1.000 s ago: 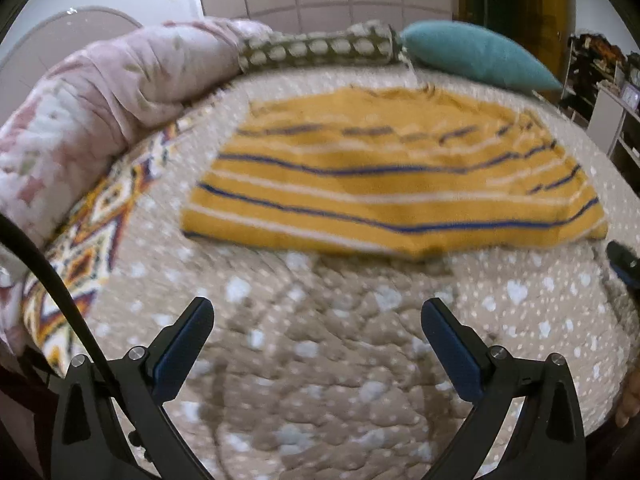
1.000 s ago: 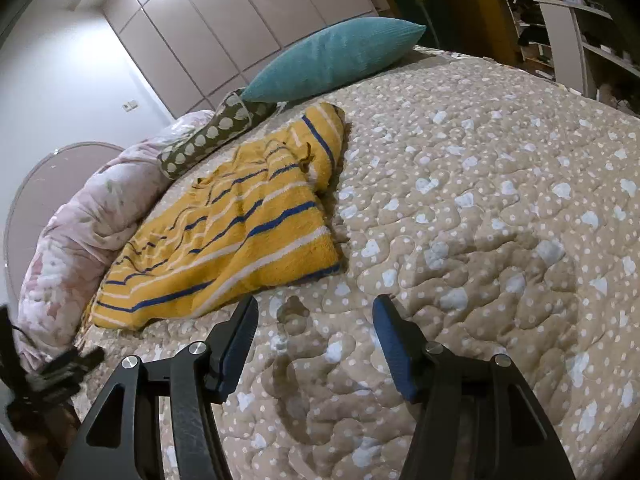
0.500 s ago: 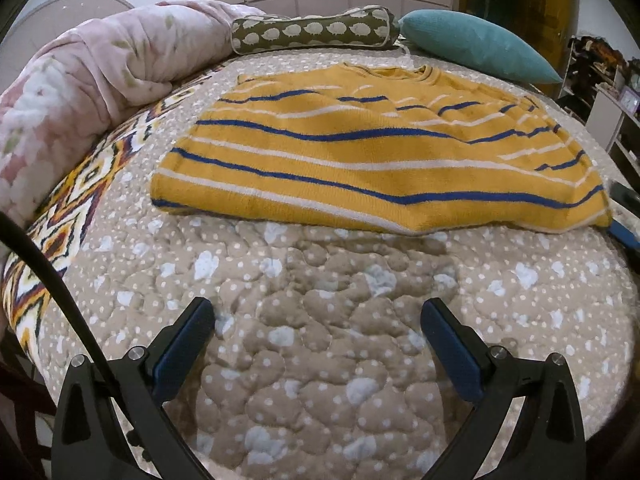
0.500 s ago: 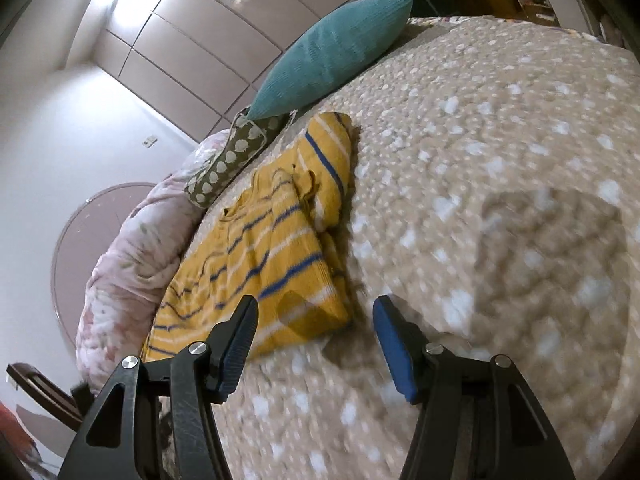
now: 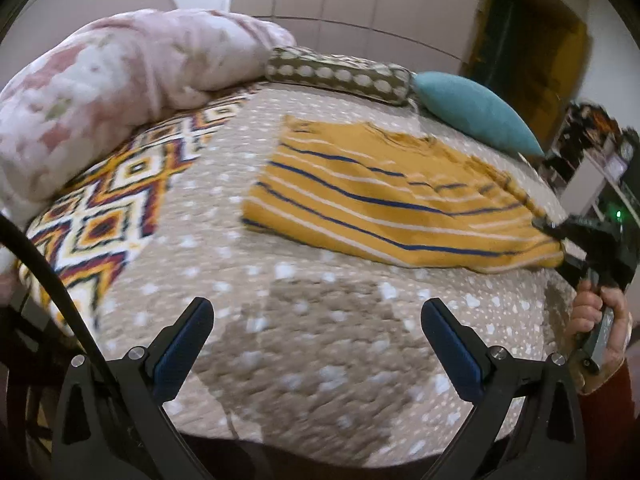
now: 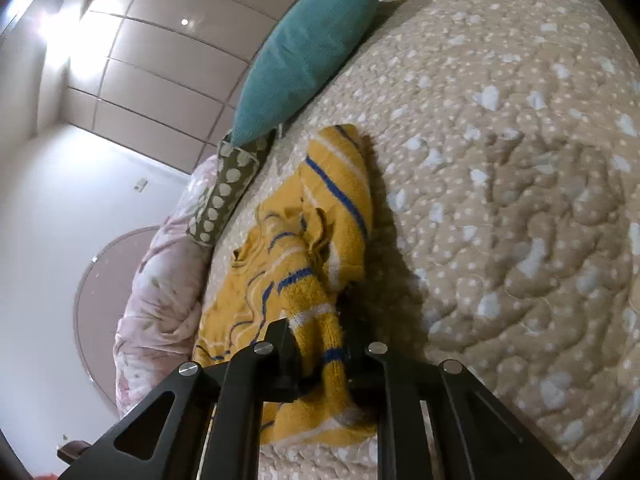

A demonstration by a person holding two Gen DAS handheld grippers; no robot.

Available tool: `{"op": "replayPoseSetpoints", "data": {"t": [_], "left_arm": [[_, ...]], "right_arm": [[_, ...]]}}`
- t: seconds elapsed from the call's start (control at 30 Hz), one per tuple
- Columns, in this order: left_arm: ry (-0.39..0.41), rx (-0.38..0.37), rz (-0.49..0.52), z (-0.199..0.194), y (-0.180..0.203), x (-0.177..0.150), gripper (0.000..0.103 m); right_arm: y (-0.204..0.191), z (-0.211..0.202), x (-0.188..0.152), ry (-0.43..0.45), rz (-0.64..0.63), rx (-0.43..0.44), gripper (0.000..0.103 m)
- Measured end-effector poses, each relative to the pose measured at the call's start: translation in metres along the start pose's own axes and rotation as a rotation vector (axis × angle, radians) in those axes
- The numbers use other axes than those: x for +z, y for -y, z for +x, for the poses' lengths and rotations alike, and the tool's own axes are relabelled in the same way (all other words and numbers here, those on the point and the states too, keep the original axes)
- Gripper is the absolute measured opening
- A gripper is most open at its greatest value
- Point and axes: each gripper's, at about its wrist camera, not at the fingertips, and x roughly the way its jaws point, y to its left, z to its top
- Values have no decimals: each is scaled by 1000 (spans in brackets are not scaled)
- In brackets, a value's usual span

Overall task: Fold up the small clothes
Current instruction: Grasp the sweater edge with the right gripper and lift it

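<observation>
A mustard-yellow sweater with blue and white stripes [image 5: 384, 196] lies flat on the beige quilted bed [image 5: 312, 320]. My left gripper [image 5: 316, 340] is open and empty, hovering over bare quilt in front of the sweater's near edge. My right gripper [image 6: 316, 344] is shut on the sweater's near hem corner [image 6: 316, 320], with bunched fabric between the jaws. In the left wrist view the right gripper [image 5: 560, 236] shows at the sweater's right corner, held by a hand.
A teal pillow [image 5: 476, 114] and a spotted bolster [image 5: 340, 76] lie at the head of the bed. A pink floral duvet [image 5: 112, 92] and a diamond-patterned blanket [image 5: 112, 216] lie to the left. Shelves [image 5: 600, 160] stand on the right.
My right gripper moved onto the sweater's near corner and shut on it. My left gripper shifted left and back, with the sweater now further right in its view.
</observation>
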Motion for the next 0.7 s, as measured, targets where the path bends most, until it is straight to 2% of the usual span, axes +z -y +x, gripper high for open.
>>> {"op": "replayPoseSetpoints", "data": {"t": [0.1,0.23,0.37,0.43,0.47,0.57,0.7], "left_arm": [[17,24,-45,-9,-25,-4,103],[32,64,-79,-13,-54,-11,103],[37,44,-111,-12,-77,-16,103],[40,33,-124,-12,-87,-20,103],[41,33,-128,-13,-90,-21,103],[55,30,-154,-18,-105,-26,103],[58,37,-201,-22,-129,-32,103]], "right_arm": [[-13,5,0,-19,-62,-89,15],[-55,7,1,-4,-200,-197,15],[-145,21,-15,20,-427,-224,15],[-190,40,-35,6,-533,-210,15],[-218,58,-52,-21,-596,-193,15],[-263,115,-105,-122,-733,-192,14],[-278,190,-174,-250,-877,-268,14]]}}
